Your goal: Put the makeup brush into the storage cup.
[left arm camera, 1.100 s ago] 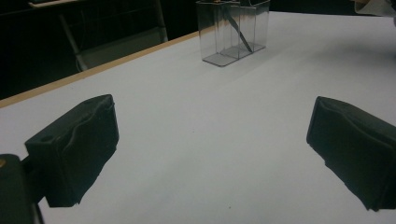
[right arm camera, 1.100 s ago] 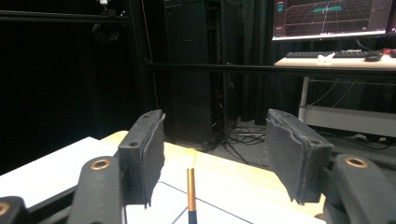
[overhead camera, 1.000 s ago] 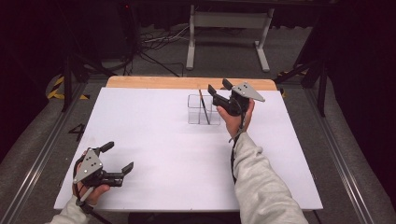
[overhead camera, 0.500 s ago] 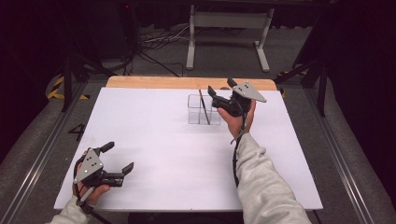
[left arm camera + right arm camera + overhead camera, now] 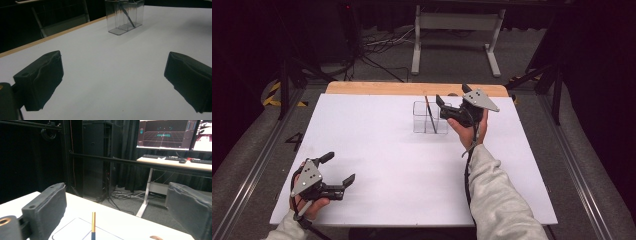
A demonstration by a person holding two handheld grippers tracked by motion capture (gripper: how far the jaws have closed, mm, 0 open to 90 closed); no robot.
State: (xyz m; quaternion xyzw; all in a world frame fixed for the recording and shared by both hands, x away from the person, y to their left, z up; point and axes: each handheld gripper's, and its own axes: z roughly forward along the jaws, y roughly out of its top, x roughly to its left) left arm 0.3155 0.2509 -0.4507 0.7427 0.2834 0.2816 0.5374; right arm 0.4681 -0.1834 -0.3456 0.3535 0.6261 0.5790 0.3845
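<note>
White sheeting is covering the tabletop (image 5: 377,150), with a strip of bare wood showing along its far edge; a clear plastic holder (image 5: 430,118), split into compartments, is standing upright toward that far edge, and a thin dark pencil (image 5: 430,114) with a gold-coloured end is leaning inside it — which compartment cannot be told.

The right gripper (image 5: 455,102) is being held up in the right hand (image 5: 471,131) just beside the holder, on its right in the high view; its jaws are spread wide apart and nothing is being gripped between them. In the right gripper view the gold tip of the pencil (image 5: 93,225) is rising from the bottom edge, midway between the two black jaws, with the holder's clear rim (image 5: 75,230) lying below it; a desk with monitors (image 5: 175,133) and a keyboard is being seen beyond, against dark curtains.

The left gripper (image 5: 338,169) is being held in the left hand (image 5: 307,202) near the tabletop's near-left corner, well apart from the holder; its jaws are likewise standing wide open and empty, low over the white surface. In the left gripper view the holder (image 5: 124,16) is being shown far off across the sheet, the pencil (image 5: 127,16) slanting inside it.
</note>
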